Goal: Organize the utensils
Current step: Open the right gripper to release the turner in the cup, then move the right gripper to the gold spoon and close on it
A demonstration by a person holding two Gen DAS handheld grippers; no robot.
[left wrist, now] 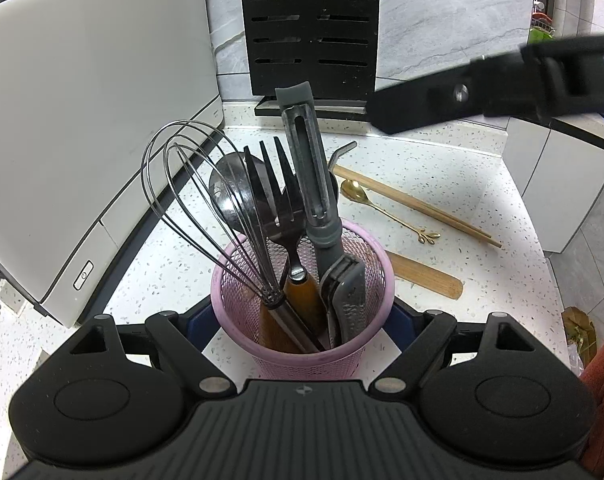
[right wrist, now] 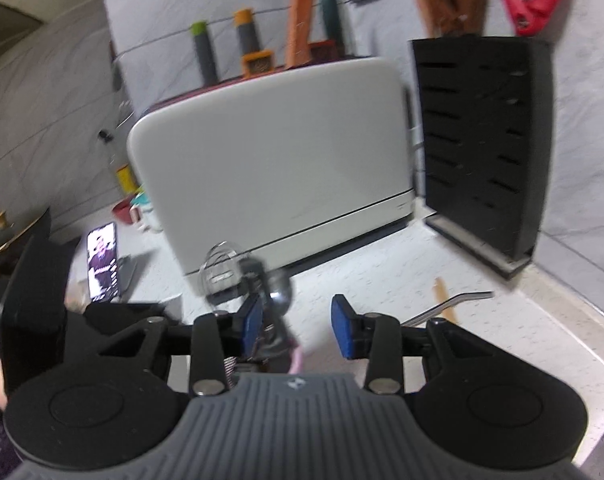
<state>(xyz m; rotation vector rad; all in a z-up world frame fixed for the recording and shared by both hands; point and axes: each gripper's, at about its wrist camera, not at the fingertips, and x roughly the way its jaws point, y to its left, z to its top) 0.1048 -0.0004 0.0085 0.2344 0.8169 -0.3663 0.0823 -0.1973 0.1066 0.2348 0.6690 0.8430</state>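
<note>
While the left gripper (left wrist: pixel 302 320) pinches the pink mesh holder (left wrist: pixel 302 344), the right gripper (right wrist: pixel 298 330), spread and empty, should next take the gold spoon (left wrist: pixel 386 212) at two o'clock.

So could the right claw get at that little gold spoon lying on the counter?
Probably yes. The gold spoon lies in the open beside the chopsticks, nothing on top of it. The right claw stands open with nothing between its pads, hovering above that side of the counter.
</note>
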